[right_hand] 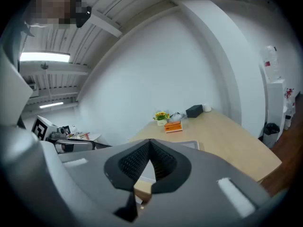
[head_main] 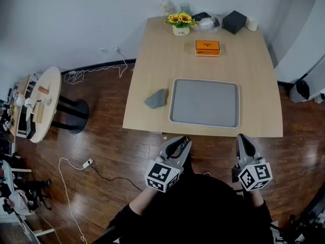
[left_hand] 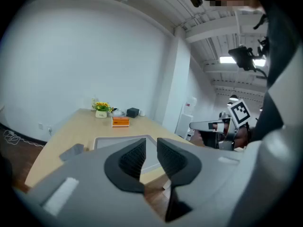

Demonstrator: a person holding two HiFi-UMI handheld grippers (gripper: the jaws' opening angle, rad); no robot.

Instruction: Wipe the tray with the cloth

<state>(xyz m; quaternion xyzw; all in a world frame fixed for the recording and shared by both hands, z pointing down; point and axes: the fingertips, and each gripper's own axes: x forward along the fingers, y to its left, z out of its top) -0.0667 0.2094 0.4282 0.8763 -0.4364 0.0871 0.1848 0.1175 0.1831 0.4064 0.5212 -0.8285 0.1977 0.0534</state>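
Note:
The grey tray lies empty on the wooden table, close to its near edge. Just left of the tray sits the crumpled grey cloth, untouched. Both grippers hover over the floor, short of the table's near edge. My left gripper is open with a small empty gap between its jaws. My right gripper is shut, its tips meeting on nothing. In the left gripper view the cloth and the tray lie ahead.
At the table's far end are an orange box, a pot of sunflowers, a black box and a white cup. A round side table stands to the left. Cables lie on the wooden floor.

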